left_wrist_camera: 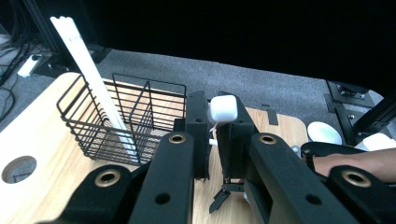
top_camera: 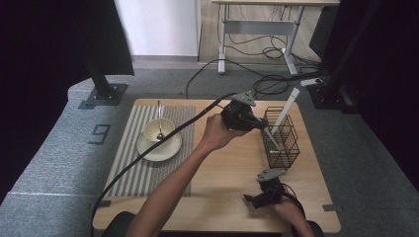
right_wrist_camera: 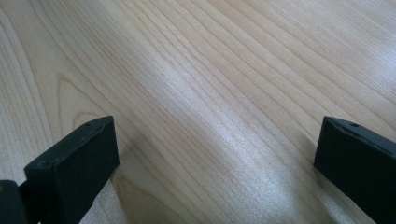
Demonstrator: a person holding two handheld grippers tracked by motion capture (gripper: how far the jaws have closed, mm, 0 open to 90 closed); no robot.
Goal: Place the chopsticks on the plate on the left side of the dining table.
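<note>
Nearest the camera in the high view, the right gripper [top_camera: 251, 199] rests low on the near right part of the wooden table [top_camera: 222, 173], with a hand behind it. Its own view shows two black jaws standing wide apart over bare pale wood grain, nothing between them.

Farther off, the left gripper [top_camera: 264, 126] is held above the table, just left of a black wire basket [top_camera: 281, 138] at the far right. Its jaws are closed on a white utensil [left_wrist_camera: 222, 109]. In the left gripper view the utensil's end looks like a smooth, rounded white block, poking out above the clamped jaws, with a thin pale stem below it running between the pads. In the high view a slim white shaft runs from the jaw tips down into the basket [left_wrist_camera: 119, 123]; whether its lower end touches the wire I cannot tell.

A long flat white stick [left_wrist_camera: 88, 70] leans in the basket, its upper end reaching out past the far rim.

On the left, a striped grey placemat [top_camera: 143, 163] carries a pale saucer [top_camera: 160, 148] with a cup [top_camera: 157, 129] on it, and a metal spoon [top_camera: 159, 121] stands in the cup, handle pointing far.
</note>
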